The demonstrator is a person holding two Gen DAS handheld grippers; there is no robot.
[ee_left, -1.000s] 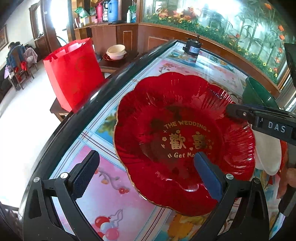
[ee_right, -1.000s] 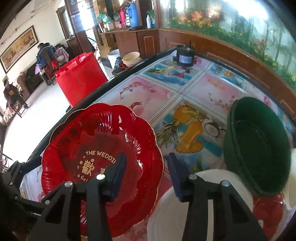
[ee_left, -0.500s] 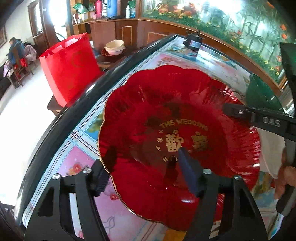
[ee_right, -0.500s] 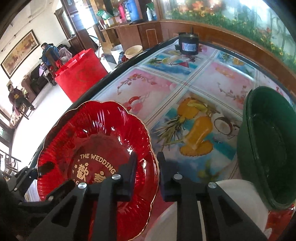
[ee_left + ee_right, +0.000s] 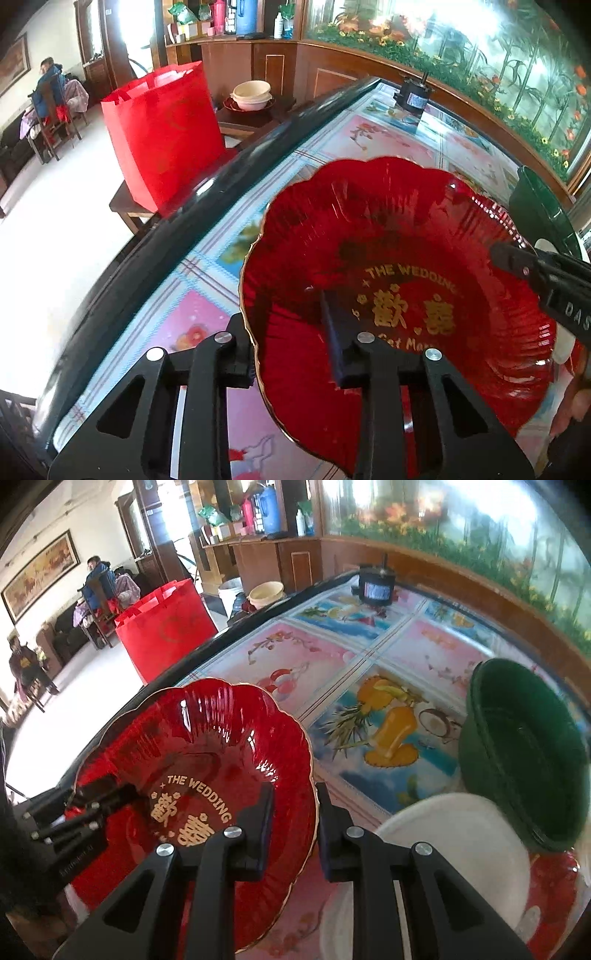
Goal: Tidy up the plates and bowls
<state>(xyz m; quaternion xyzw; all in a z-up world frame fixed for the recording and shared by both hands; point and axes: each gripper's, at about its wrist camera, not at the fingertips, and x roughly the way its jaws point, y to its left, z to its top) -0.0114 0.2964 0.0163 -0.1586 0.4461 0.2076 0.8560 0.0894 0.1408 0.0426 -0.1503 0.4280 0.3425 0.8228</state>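
A red scalloped plate [image 5: 406,236] with gold lettering lies on the picture-printed table, held between both grippers. My left gripper [image 5: 286,325] straddles its left rim, one finger outside and one inside; its jaws are closing and the pads meet the rim. My right gripper [image 5: 295,797] is shut on the plate's [image 5: 192,738] right rim, and shows in the left wrist view at far right [image 5: 517,262]. The left gripper [image 5: 96,805] appears across the plate in the right wrist view. A dark green bowl [image 5: 517,753] and a white plate [image 5: 450,842] sit to the right.
The table's black edge [image 5: 184,206] curves just left of the plate. Beyond it are a red bag [image 5: 166,136] on a low stand and cream bowls [image 5: 251,96] on a side table. A black motor-like object [image 5: 375,587] stands at the table's far end. People sit in the background.
My left jaws went from wide open to closed around the plate's left rim. My right jaws narrowed onto the right rim. Both grippers moved in a little on the plate.
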